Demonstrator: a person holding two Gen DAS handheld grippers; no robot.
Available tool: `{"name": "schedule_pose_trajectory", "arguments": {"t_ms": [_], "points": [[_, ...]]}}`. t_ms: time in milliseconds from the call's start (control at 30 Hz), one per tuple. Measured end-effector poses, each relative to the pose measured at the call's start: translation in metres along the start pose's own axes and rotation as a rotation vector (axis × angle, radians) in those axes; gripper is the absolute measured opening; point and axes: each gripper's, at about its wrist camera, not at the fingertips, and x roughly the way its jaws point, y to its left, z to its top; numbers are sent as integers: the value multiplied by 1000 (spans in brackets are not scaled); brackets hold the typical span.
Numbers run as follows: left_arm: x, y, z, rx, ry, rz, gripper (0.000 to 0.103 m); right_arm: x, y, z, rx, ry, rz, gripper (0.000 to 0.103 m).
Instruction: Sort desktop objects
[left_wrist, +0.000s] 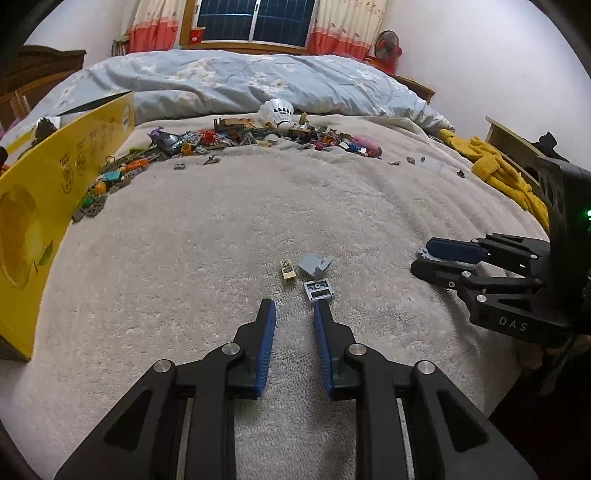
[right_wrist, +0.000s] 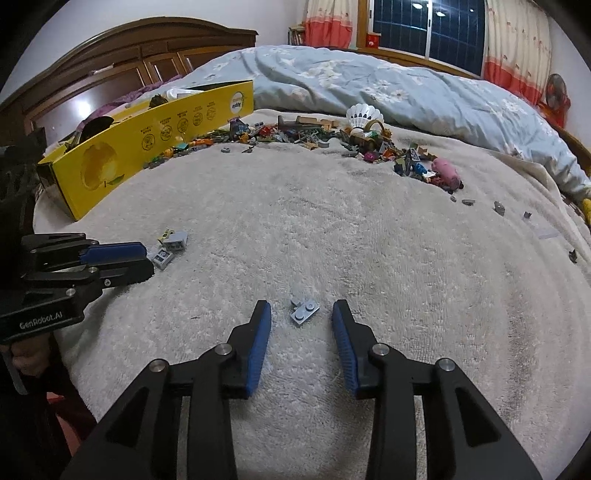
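Note:
In the left wrist view my left gripper (left_wrist: 293, 308) stands open over the white towel (left_wrist: 184, 258), with nothing between its blue pads. Just ahead of its right fingertip lies a grey studded brick (left_wrist: 319, 290). Beyond that are a grey angled piece (left_wrist: 315, 266) and a small tan piece (left_wrist: 288, 271). In the right wrist view my right gripper (right_wrist: 302, 310) is open. A flat grey plate (right_wrist: 304, 312) lies on the towel between its fingertips, and neither pad touches it. The left gripper (right_wrist: 147, 261) shows at the left edge beside the same grey bricks (right_wrist: 162, 256).
A yellow cardboard box (left_wrist: 55, 192) stands along the left. A long heap of mixed small bricks (left_wrist: 240, 138), a white shuttlecock (left_wrist: 277, 110) and a pink piece (left_wrist: 367, 146) lie at the far side. Behind them are a blue duvet (left_wrist: 240, 77) and, at the right, a yellow cloth (left_wrist: 498, 173).

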Motion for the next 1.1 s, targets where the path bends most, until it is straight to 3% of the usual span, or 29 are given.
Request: {"name": "schedule_pose_trajectory", "arguments": {"t_ms": [200,333,400,433,467,700,900,1100], "points": [[-3,2,2,-49,9,-22,23,1,5,-2,-4,-15,-36,34],[5,-1,6,-102,3,-46,31,6,10,2,-19,-23,-66,34],[11,-8,11,-93,12,-42,31,6,13,4,-23,-28,-71,26],[15,-10,13,-95,22,-50,30,7,14,4,-28,-29,-65,22],[17,-10,15,-102,31,-45,16,6,16,4,-29,-32,-63,15],[4,-16,14,-101,45,-56,16,-17,14,2,-7,-58,-23,15],[-39,-31,20,-3,-83,27,16,-42,25,17,3,-114,-23,15],[-78,-15,33,-66,-180,90,16,-61,46,41,28,-192,-119,15]]}}
